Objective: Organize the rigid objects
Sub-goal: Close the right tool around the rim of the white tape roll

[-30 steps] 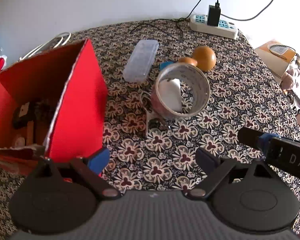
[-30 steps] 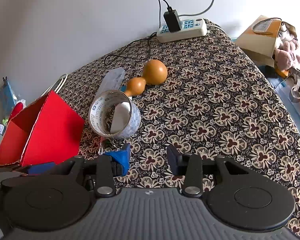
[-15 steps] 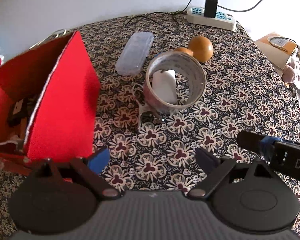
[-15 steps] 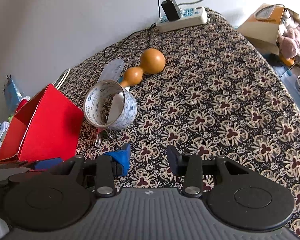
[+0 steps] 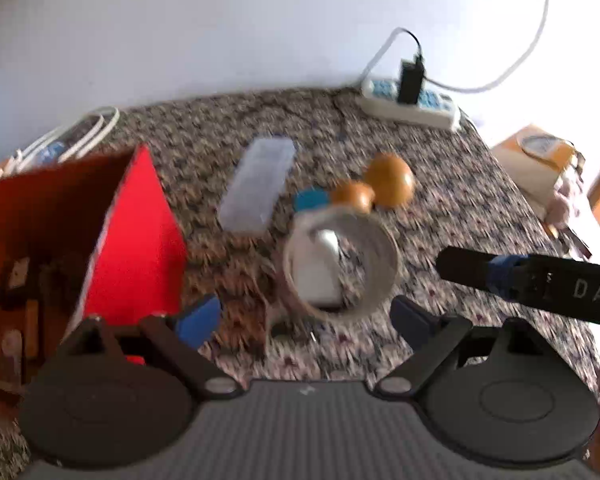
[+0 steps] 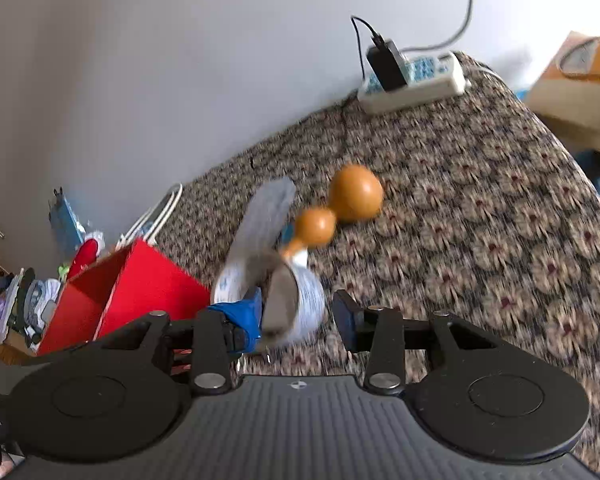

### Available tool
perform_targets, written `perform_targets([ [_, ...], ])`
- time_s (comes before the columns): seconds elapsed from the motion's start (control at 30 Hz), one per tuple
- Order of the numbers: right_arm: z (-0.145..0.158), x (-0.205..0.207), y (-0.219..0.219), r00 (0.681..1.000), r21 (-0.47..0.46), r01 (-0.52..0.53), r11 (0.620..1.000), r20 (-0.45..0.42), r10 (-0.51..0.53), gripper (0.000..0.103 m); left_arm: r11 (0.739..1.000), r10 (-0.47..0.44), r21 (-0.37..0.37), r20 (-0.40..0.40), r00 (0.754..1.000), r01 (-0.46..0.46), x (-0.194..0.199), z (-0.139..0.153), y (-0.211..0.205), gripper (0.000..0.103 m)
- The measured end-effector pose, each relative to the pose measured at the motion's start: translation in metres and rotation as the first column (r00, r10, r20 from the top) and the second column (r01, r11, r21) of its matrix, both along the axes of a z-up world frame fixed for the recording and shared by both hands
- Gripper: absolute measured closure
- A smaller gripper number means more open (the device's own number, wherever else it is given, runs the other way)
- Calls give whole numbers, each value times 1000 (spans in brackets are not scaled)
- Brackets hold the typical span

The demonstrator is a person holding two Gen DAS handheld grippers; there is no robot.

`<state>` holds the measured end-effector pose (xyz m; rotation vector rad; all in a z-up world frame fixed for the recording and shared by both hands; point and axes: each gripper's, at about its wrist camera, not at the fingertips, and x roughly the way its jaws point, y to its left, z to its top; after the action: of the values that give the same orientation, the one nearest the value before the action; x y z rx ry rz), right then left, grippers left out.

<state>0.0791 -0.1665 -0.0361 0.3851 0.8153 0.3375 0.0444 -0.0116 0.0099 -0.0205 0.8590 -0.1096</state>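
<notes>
A wide roll of tape [image 5: 340, 264] lies on the patterned table, with a white object inside it. My left gripper [image 5: 306, 316] is open, its fingers on either side of the roll's near edge. My right gripper [image 6: 298, 314] is open around the roll's right wall [image 6: 300, 308]; its left finger sits inside the ring. An orange gourd [image 5: 380, 188] [image 6: 340, 208] lies behind the roll. A clear plastic case [image 5: 258, 184] [image 6: 266, 216] lies left of the gourd. A red box [image 5: 100, 232] [image 6: 132, 292] stands open at the left. Both views are blurred.
A white power strip [image 5: 410, 104] [image 6: 414, 82] with a black charger lies at the table's far edge by the wall. A small blue object [image 5: 312, 199] sits beside the gourd. An orange box [image 5: 536, 160] stands off the table's right side.
Both grippers have moved forward to the tape roll. The right gripper's left finger is now inside the ring, and the roll sits between the left gripper's fingers.
</notes>
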Motion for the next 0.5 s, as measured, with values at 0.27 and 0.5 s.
perform_targets([
  [0.27,-29,50,6,996,3,-27,1000,-81,28,82,999,4,40,-63,998,-2,30,-22,-7,37],
  [0.5,-66,63,19,993,25,-14,1000,-119,17,94,1000,4,13,-167,986,-2,38,-50,1,83],
])
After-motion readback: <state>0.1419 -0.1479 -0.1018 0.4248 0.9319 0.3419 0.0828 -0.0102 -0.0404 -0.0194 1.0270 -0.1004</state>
